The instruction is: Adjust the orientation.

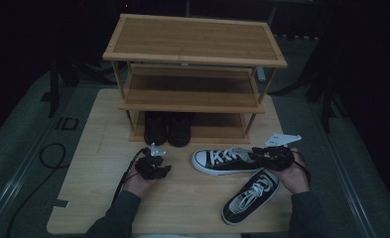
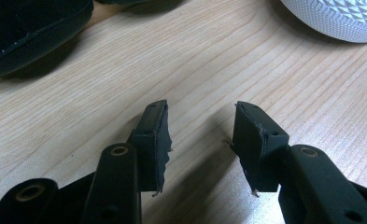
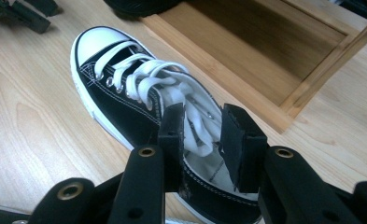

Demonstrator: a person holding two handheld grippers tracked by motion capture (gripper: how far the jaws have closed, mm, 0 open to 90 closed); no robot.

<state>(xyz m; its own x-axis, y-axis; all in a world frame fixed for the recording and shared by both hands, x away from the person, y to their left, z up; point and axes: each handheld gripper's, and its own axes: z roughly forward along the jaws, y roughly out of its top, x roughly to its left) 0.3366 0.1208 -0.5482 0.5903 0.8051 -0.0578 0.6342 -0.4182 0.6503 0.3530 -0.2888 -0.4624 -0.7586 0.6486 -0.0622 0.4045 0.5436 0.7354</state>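
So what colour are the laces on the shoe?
White, on a black shoe with a white toe cap; the right gripper view shows it best.

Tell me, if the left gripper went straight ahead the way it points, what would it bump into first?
Probably bare table first, since the open left gripper tilts down at the wood. Farther along sit the black shoes and a sneaker's white toe, off to each side.

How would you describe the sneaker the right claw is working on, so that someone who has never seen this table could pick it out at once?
Start at the wooden shoe rack on the table; just in front of its right half lie two black sneakers with white laces. The one meant is the nearer to the rack, lying sideways with its white toe pointing left. Unlike its partner, which lies angled closer to the person, the right claw is at its collar.
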